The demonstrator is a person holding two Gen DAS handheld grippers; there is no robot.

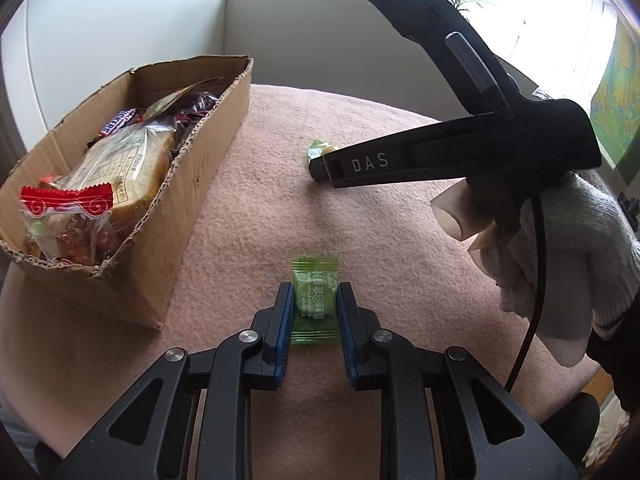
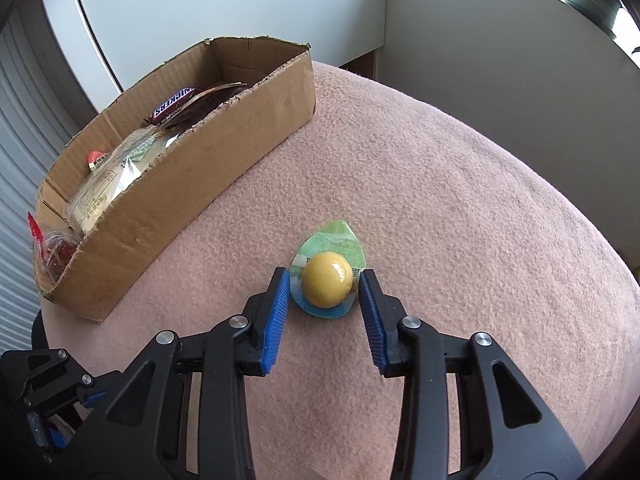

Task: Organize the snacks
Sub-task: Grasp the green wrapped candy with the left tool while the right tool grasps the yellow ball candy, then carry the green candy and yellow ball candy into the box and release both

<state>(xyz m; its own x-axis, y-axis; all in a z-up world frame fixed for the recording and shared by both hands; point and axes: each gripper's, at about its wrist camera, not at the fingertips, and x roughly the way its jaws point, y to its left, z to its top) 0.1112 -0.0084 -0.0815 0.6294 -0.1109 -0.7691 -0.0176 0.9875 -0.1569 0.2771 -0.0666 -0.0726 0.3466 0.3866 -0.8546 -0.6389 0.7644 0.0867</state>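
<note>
A green plum-candy packet (image 1: 316,276) lies on the pink felt cloth (image 1: 248,208), and my left gripper (image 1: 314,290) is shut on it, a blue pad against each side. A yellow jelly cup (image 2: 327,285) with a green lid rests upside down on the cloth. My right gripper (image 2: 325,276) is shut on it, both pads touching its rim. In the left wrist view the right gripper (image 1: 324,168) reaches in from the right, with the jelly cup (image 1: 318,148) at its tip.
A torn cardboard box (image 1: 132,272) (image 2: 192,200) stands at the left with a Snickers bar (image 2: 174,106), a wrapped bread slice (image 1: 128,160) and a red-edged sweet bag (image 1: 66,216) in it. A gloved hand (image 1: 560,248) holds the right gripper. White walls stand behind.
</note>
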